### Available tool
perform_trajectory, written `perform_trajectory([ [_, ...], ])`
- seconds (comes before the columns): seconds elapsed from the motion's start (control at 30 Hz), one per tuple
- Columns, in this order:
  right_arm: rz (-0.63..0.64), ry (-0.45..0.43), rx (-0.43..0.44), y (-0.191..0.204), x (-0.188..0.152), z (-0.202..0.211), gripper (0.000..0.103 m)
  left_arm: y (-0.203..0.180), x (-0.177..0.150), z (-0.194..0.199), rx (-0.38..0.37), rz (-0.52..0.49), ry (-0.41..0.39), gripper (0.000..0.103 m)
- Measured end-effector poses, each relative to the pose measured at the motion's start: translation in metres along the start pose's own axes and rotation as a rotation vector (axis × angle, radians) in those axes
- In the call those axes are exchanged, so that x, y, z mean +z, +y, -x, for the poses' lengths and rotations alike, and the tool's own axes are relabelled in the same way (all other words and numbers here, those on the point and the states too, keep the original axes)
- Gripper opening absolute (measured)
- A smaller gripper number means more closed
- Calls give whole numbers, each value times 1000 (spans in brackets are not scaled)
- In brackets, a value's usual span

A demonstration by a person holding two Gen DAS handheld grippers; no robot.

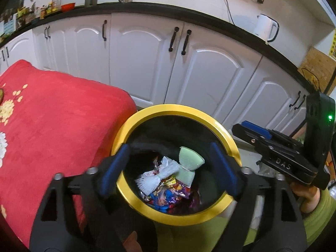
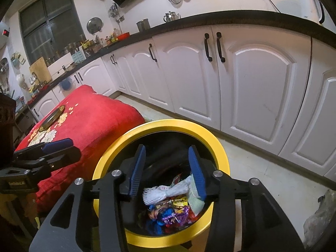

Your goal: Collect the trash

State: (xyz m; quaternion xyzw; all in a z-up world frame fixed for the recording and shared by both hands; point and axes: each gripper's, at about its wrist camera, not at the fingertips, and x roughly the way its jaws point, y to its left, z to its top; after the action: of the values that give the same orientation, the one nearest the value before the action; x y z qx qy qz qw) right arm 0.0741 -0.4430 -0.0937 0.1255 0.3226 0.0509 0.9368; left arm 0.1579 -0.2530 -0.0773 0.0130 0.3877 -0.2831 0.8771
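Both grippers, left (image 1: 168, 168) & right (image 2: 167, 170), hung over the bin (image 1: 227, 138), jaws released, holding nothing. Trash (image 1: 168, 180) (wrappers, foam net, green pad) lay inside the bin. Task looked nearly done; red cloth (image 1: 52, 115) showed no litter

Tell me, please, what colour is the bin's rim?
Yellow; the rim shows best in the right wrist view.

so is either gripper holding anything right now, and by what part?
Nothing. Left gripper and right gripper are both open over the bin.
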Motion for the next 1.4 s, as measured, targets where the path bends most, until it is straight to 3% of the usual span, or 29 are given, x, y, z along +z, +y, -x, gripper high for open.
perform_trajectory([
  [0.1, 5, -10, -7, 2, 0, 5, 53, 3, 1, 5, 5, 14, -12, 92],
  [0.33, 43, -48, -16, 17, 6, 18, 76, 17, 2, 26, 65, 46, -50, 92],
  [0.7, 135, -84, 7, 72, 9, 33, 95, 45, -1, 77, 155, 91, -153, 92],
  [1.13, 216, -151, 86, 145, 5, 54, 97, 79, -26, 147, 279, 145, -250, 92],
  [1.4, 264, -316, 119, 181, -12, 75, 97, 90, -53, 186, 326, 160, -327, 92],
])
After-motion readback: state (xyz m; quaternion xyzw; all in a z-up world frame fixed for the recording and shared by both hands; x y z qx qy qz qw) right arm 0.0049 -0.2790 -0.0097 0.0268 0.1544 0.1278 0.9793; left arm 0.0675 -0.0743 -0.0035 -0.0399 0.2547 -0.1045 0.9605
